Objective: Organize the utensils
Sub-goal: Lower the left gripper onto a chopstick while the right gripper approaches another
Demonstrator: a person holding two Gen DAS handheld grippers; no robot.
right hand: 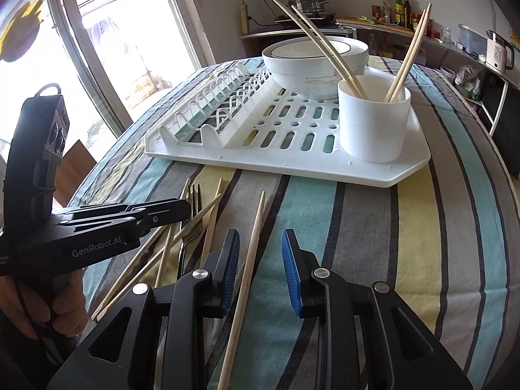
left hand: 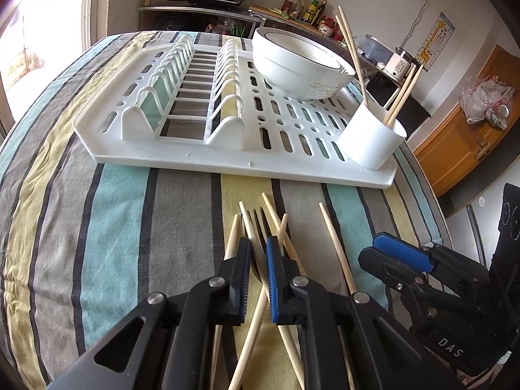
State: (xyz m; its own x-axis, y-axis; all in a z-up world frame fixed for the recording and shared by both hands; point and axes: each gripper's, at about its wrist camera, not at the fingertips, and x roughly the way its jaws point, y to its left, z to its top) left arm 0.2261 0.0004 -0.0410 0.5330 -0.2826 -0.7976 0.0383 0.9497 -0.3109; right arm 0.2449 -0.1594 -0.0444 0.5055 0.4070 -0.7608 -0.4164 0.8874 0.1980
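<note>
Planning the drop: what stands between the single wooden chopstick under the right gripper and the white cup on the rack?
Nothing visible: bare striped tablecloth and the white plastic rack's low rim lie between the lone wooden chopstick and white cylindrical cup, whose mouth is partly taken by leaning chopsticks.

L gripper [left hand: 258,243] pitched steeply down, tips low over the cloth. Jaws nearly together, only a narrow gap btwn the pads; fork tines and chopsticks show in/under that gap, can't tell if pads actually press on anything. In R wrist view the L gripper [right hand: 182,209] comes in from the left edge, fingers stacked side-on, tips at the pile. Bare hand [right hand: 65,305] wrapped round its handle, lower left. R gripper [right hand: 260,243] also angled down, jaws part open w/ clear gap, blue pads not touching anything. One chopstick runs up thru the gap, nearer the left pad. In L wrist view the R gripper [left hand: 386,250] sits just right of the L one, apart.
</note>
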